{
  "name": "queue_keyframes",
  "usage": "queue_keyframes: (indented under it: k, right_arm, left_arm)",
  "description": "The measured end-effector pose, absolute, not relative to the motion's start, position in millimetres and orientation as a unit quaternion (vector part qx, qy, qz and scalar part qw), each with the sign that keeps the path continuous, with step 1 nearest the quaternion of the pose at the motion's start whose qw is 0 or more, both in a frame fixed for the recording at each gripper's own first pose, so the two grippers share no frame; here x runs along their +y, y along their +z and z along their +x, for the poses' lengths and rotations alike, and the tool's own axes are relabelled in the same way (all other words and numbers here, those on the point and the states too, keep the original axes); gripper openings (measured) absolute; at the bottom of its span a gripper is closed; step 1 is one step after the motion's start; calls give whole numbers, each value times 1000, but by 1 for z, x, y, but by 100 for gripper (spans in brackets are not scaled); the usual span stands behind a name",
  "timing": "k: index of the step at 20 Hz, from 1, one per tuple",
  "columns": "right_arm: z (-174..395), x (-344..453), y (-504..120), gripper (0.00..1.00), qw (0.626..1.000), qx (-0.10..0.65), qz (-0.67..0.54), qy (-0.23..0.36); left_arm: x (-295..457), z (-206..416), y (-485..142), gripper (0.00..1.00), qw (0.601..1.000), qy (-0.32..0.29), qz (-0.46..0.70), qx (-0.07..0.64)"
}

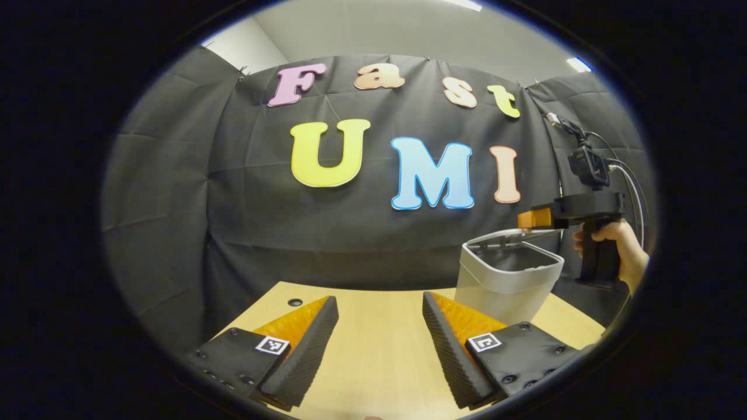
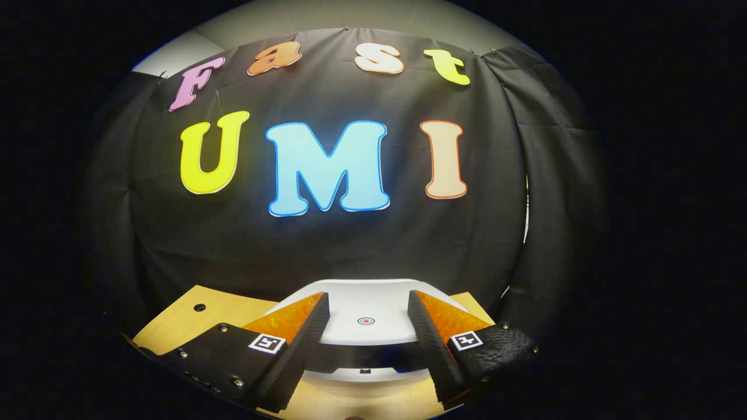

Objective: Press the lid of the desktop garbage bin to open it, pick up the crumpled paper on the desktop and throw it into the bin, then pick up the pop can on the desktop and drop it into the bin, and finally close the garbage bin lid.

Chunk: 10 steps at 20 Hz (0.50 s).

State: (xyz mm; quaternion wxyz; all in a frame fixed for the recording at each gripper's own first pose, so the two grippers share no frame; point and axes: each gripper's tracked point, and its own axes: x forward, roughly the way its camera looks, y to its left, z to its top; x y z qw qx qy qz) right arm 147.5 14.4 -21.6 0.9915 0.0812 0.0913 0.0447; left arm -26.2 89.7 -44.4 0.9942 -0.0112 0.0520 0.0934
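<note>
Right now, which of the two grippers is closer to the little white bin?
The right gripper. It hangs just above the bin's lid, fingers open. The left gripper sits back over the table, with the bin ahead to its right.

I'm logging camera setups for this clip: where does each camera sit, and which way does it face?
Left gripper view: rides on the left gripper, looking across the wooden table toward the cloth wall; the bin stands right, with the right gripper over its raised lid and a hand holding it.
Right gripper view: rides on the right gripper, directly over the bin's lid, facing the wall.
Shared: bin, table, wall.
</note>
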Motion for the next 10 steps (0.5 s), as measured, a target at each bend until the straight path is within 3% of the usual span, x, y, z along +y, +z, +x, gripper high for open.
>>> queue_keyframes:
  k: [6,7,8,10]
  right_arm:
    - [142,18,-46,88,991,104,79,43]
    - [141,19,-49,88,991,106,74,43]
    - [140,20,-52,88,991,106,70,41]
    - [139,20,-55,88,992,101,66,38]
  left_arm:
    - [87,-27,-47,100,995,88,-9,54]
    - [86,-27,-48,95,995,87,-9,55]
    - [86,-27,-48,100,995,87,-9,55]
    - [87,-27,-48,100,995,87,-10,56]
